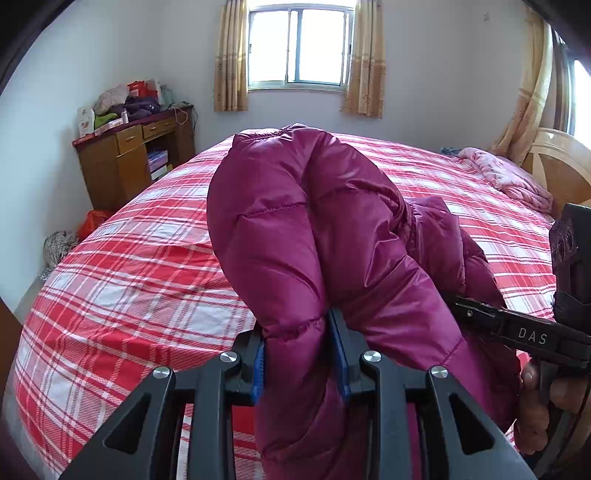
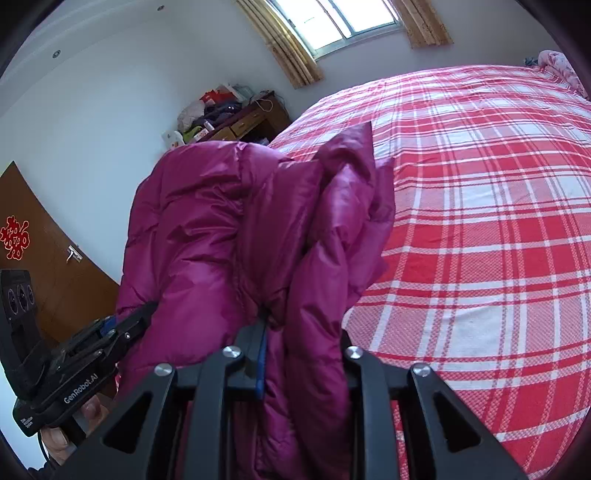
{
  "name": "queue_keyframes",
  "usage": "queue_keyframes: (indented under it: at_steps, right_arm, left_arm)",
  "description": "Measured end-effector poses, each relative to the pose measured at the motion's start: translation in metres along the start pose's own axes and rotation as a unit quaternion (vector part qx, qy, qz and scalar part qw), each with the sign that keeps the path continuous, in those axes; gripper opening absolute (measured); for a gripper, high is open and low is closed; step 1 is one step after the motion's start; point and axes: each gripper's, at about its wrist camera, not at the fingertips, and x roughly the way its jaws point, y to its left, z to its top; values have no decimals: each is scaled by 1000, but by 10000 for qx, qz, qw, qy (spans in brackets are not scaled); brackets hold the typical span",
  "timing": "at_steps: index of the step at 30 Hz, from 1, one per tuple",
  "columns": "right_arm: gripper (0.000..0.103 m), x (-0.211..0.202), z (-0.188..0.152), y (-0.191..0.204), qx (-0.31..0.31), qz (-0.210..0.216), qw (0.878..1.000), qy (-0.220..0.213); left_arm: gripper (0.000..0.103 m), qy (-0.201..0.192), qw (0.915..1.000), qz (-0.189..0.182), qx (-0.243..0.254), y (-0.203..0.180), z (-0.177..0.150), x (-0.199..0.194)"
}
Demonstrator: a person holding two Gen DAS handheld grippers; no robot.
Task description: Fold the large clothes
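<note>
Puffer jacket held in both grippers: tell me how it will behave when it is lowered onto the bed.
The jacket droops in soft folds from the left gripper and right gripper, so it is probably floppy. Its quilted puffiness suggests it is light and springy. The shiny fabric may slide on the bed.

left gripper [image 1: 300,354] clamped, raised | right gripper [image 2: 301,363] clamped, raised

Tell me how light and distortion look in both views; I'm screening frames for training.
Left wrist: window blown out to white, bed bulging from fisheye, dark corner vignette, jacket sharp with soft sheen. Right wrist: window overexposed, room tilted, bed plaid lines bowed, jacket evenly lit with a mild sheen; both grippers in focus.
</note>
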Motion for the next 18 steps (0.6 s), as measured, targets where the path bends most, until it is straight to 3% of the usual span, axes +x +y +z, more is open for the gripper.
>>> queue_keyframes:
  at_steps: [7,11,18]
  right_arm:
    - [25,27,-1,-5,23,-58,9997,248]
    - [25,31,-1,-11,94,-104,9994,307]
    - [28,36,-5,-11,73,-258,9990,349]
  left_arm:
    - [32,253,9995,133,-114,15,-14,18]
    - [39,380,9988,246,-169,22,-24,31]
    - [66,200,9983,538,-26,27,-31,35]
